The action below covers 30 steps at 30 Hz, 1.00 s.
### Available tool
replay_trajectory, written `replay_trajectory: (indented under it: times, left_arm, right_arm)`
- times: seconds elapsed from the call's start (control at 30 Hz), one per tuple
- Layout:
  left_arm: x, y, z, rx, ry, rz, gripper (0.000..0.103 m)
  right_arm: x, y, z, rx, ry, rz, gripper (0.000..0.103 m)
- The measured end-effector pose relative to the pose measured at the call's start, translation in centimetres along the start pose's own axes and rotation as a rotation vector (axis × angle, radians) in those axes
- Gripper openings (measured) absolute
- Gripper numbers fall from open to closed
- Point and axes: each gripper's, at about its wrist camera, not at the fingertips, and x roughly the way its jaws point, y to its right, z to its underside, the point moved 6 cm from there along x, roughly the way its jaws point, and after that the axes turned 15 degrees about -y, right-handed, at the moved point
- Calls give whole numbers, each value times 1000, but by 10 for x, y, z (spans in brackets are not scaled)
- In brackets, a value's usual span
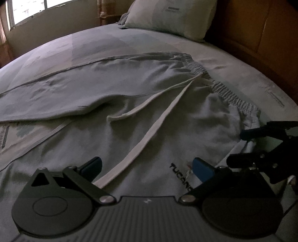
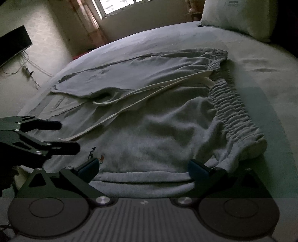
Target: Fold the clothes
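Note:
Grey sweatpants [image 1: 130, 89] [image 2: 158, 130] lie spread on the bed, their elastic waistband [image 1: 232, 96] [image 2: 232, 111] toward the headboard side. Two white drawstrings [image 1: 149, 134] [image 2: 111, 115] trail across the fabric. A dark printed logo [image 1: 178, 175] [image 2: 91, 154] sits near the closest hem edge. My left gripper [image 1: 147, 167] [image 2: 69, 136] hovers open over the near leg by the logo. My right gripper [image 2: 144, 167] [image 1: 239, 147] is open too, its blue pads either side of the near edge of the pants below the waistband. Neither holds cloth.
The pants rest on a pale patterned bedsheet [image 1: 232, 61] [image 2: 167, 39]. A pillow [image 1: 167, 16] [image 2: 238, 16] leans against the wooden headboard [image 1: 260, 37]. A window [image 1: 28, 9] [image 2: 115, 5] lies beyond the bed, and a dark screen [image 2: 13, 42] hangs on the left wall.

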Motion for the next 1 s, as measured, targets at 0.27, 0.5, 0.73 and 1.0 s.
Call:
replay_trajectory:
  times: [0.27,0.5,0.73,1.0]
  left_arm:
    - [17,6,-5,17,-25,0,102]
    - [30,3,-5,8,-48,-1,102]
    - [37,1,-4,6,-62,5,102]
    - [40,-1,-6,4,-65,8,102]
  right_arm:
    - [0,1,-3,-12,-12,-13,103]
    - [-24,17,-22,54,44,-100,103]
    - [-50,51,-65,114,116,-136,103]
    - [-68,84,-112,128,183,-121,103]
